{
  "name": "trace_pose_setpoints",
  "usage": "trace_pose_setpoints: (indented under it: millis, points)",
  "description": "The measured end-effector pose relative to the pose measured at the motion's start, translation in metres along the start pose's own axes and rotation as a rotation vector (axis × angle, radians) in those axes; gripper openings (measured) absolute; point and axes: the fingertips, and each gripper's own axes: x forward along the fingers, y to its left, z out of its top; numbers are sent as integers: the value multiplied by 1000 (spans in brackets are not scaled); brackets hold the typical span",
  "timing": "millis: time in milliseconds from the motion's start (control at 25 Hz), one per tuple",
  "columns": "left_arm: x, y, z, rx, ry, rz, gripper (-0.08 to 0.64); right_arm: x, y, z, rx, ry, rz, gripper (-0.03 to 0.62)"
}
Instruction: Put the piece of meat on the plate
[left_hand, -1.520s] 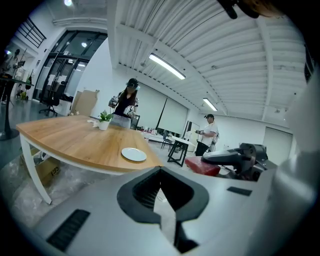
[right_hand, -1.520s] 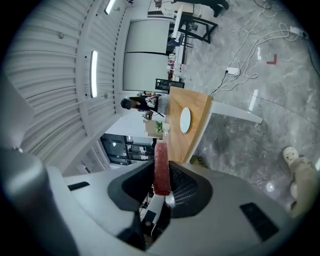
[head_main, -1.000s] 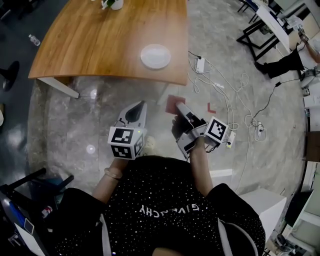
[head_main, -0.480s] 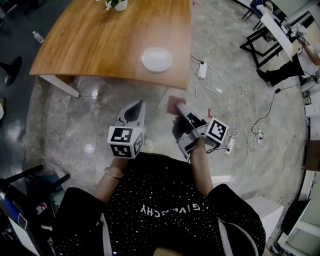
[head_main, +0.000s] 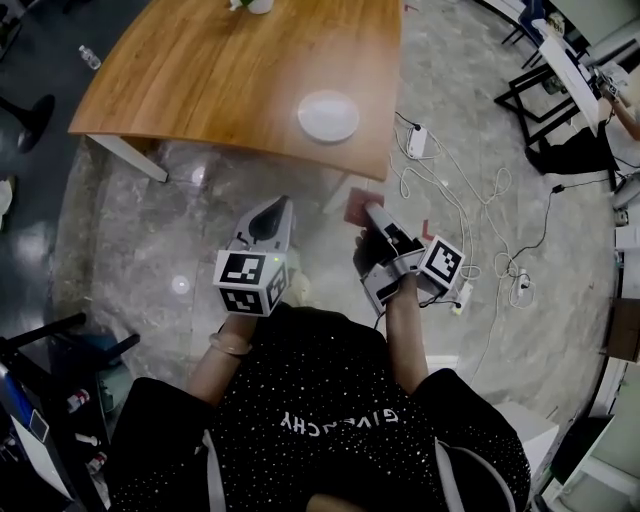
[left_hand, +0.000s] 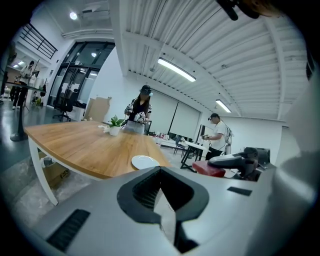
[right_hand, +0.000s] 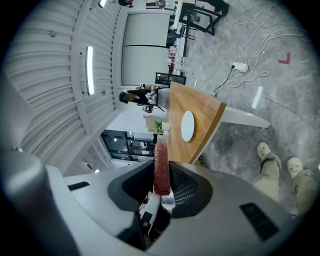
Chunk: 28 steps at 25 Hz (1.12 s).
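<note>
While the plate (head_main: 328, 116) shows slightly further right, right tongs (head_main: 374, 214) still grasp meat (right_hand: 161, 165); left tongs (head_main: 277, 206) stay clenched.

Site was an open-plan office-lab hall: ribbed ceiling (left_hand: 210, 45) with strip lights (left_hand: 176, 69), glazed front (left_hand: 82, 72), polished stone floor (head_main: 140, 240) carrying loose cables (head_main: 478, 190) and a power strip (head_main: 417, 141), one long wooden tabletop (head_main: 230, 70), black-framed desks (head_main: 560, 62) beyond.

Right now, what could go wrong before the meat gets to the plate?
1. The meat is a thin slab pinched at one end by the right gripper. Most of it sticks out past the jaws, so it may slip out over the floor.
2. Cables lie on the floor by the table corner nearest the plate. The person could trip on them.
3. The plate sits near the table edge, so a clumsy drop might nudge it off.
</note>
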Motion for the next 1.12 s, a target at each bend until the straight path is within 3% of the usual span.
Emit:
trace_pose_setpoints:
  millis: [680, 920, 1120]
  points:
    - [12, 3, -3, 0, 22, 6, 9, 14, -4, 7, 20, 13, 10, 100]
    - [81, 26, 26, -12, 29, 7, 9, 67, -2, 65, 28, 15, -9, 100]
    - [117, 43, 48, -20, 32, -2, 9, 104, 7, 90, 20, 26, -14, 100]
